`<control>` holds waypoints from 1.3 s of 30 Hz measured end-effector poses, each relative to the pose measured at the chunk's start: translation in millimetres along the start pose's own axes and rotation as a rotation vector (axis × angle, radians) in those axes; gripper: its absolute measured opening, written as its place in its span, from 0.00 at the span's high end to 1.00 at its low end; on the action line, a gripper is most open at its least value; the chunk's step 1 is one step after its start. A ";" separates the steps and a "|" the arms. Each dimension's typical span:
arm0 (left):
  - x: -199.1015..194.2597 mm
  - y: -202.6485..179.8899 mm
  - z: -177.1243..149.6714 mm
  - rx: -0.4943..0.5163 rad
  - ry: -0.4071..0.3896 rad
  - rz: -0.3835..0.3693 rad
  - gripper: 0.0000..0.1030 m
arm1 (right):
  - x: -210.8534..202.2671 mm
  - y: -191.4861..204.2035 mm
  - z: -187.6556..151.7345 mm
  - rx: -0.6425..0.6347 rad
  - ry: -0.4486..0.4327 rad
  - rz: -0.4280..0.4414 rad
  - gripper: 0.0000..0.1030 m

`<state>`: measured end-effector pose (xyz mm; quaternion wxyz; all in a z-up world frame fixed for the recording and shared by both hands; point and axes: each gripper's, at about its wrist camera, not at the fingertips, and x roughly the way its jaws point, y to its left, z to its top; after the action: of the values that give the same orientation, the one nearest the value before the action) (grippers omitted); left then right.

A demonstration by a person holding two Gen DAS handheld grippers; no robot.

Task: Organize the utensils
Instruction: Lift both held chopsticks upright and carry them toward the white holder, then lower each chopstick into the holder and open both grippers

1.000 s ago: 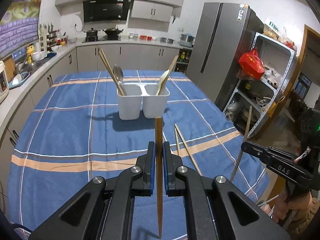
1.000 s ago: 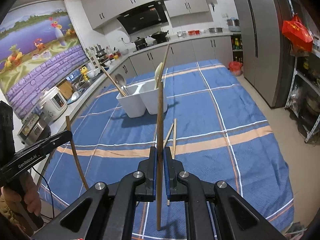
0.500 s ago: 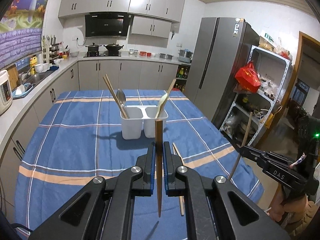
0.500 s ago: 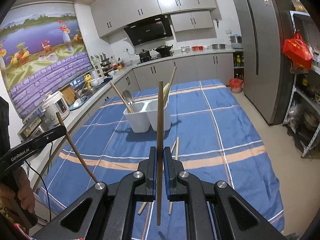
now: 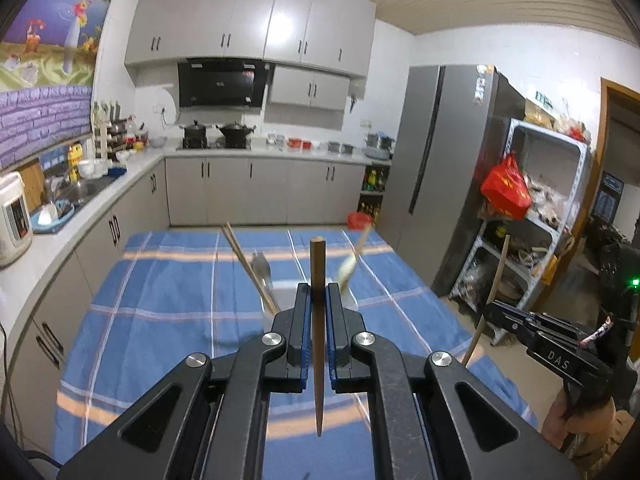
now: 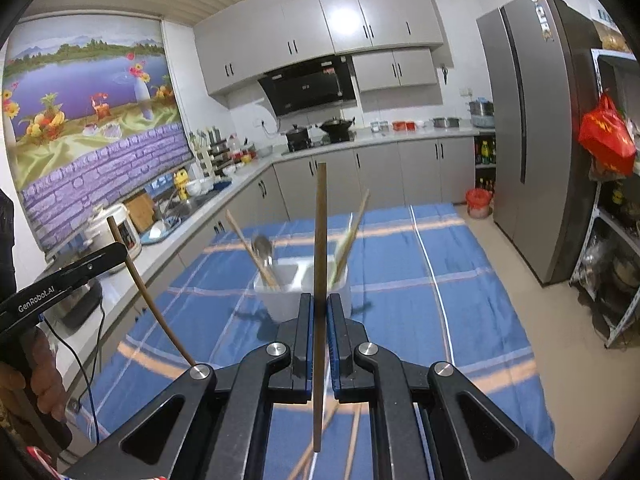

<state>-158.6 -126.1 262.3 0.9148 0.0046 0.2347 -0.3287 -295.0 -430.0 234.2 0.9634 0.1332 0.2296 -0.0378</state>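
My left gripper [image 5: 318, 292] is shut on a dark wooden chopstick [image 5: 318, 360] that stands upright between its pads. My right gripper [image 6: 319, 300] is shut on a second upright chopstick [image 6: 320, 236]. Both hang above the blue checked tablecloth [image 6: 420, 280]. Ahead stands a white two-compartment holder [image 6: 280, 292]; its left bin holds chopsticks [image 6: 250, 250] and a metal spoon [image 6: 263, 249], its right bin a pale spoon [image 6: 348, 240]. In the left wrist view the holder [image 5: 282, 290] is mostly hidden behind my fingers. Two loose chopsticks [image 6: 354, 436] lie on the cloth below.
A counter with a rice cooker [image 5: 14, 216] and a sink runs along the left. The grey fridge [image 5: 444, 184] and a metal shelf with a red bag [image 5: 506, 192] stand to the right of the table. A person's hand [image 6: 40, 376] holds the left gripper's handle.
Both grippers have risen with their chopsticks and tilted up. The holder now sits lower in both views, partly behind the fingers. More of the ceiling and cabinets shows.
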 end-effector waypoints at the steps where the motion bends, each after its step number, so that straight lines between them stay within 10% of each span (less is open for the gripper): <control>1: 4.1 2.6 8.9 -0.004 -0.013 0.002 0.94 | 5.2 0.6 8.4 0.002 -0.012 0.003 0.94; 15: 127.6 30.5 95.7 -0.019 -0.033 0.027 0.94 | 126.9 -2.2 107.8 0.048 -0.109 -0.016 0.93; 26: 233.4 45.1 68.8 -0.050 0.149 0.040 0.94 | 212.5 -23.0 76.9 0.072 0.043 -0.068 0.93; 36: 237.1 45.1 55.6 -0.074 0.181 0.022 0.93 | 230.9 -37.7 58.6 0.099 0.120 -0.032 0.92; 39: 228.7 44.7 56.4 -0.080 0.176 0.021 0.92 | 229.8 -41.0 60.9 0.109 0.119 -0.029 0.76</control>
<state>46.4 -237.3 207.0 0.8935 -0.0008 0.3272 -0.3076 -69.2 -488.8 172.7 0.9386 0.1842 0.2862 -0.0562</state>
